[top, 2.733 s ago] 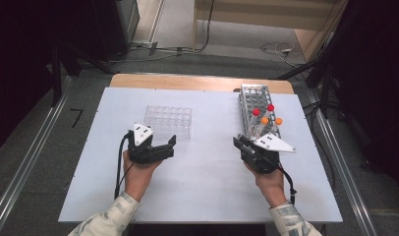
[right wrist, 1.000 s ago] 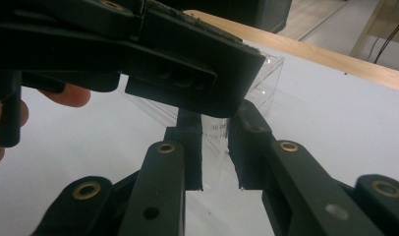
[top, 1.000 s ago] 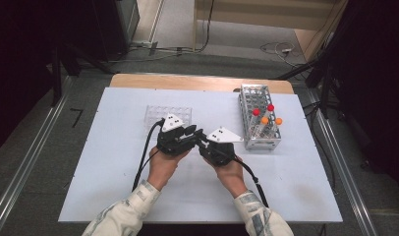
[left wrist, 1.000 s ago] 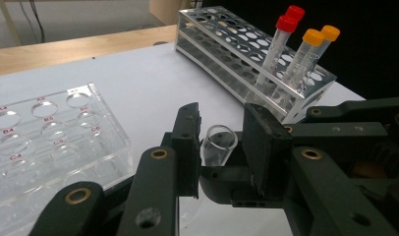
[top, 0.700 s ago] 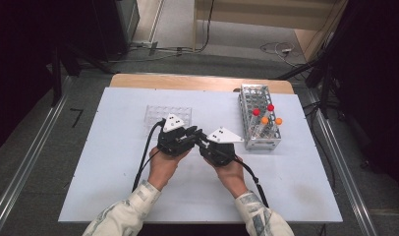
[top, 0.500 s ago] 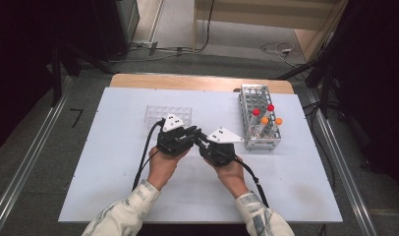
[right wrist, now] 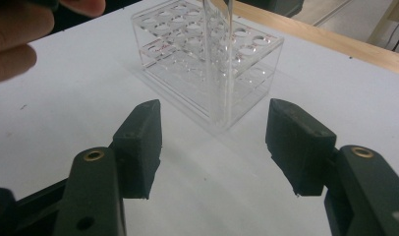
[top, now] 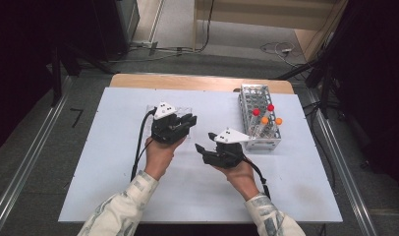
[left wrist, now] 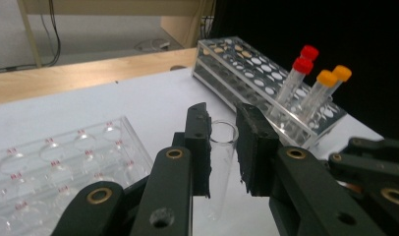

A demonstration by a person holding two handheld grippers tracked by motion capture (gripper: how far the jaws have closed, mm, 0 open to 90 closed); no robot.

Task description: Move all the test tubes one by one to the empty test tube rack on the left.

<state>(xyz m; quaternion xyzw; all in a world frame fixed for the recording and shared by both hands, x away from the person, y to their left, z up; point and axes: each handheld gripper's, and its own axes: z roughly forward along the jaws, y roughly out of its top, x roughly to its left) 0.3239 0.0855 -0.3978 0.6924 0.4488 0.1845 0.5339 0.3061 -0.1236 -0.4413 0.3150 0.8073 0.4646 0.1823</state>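
A clear, uncapped test tube (left wrist: 221, 152) stands upright between the pads of my left gripper (left wrist: 222, 115), which is shut on it. In the high view the left gripper (top: 189, 120) hovers at the near right corner of a clear plastic rack (top: 153, 109). My right gripper (top: 201, 149) sits just to its right and nearer to me. In the right gripper view its jaws (right wrist: 214, 105) have just been opening and stand wide. The tube (right wrist: 214, 73) hangs ahead of them, touching neither pad, in front of the clear rack (right wrist: 187, 39).
A white tube rack (top: 259, 105) stands at the back right of the white table (top: 296, 191), holding two red-capped tubes (left wrist: 303, 59) and two orange-capped tubes (left wrist: 332, 76). The wooden table edge (top: 197, 81) runs along the back. The left hand's fingers (right wrist: 20, 34) show at upper left in the right gripper view.
The right gripper's jaws have spread apart and a gap has opened between the two grippers. The left gripper stays where it was, with the tube in it.
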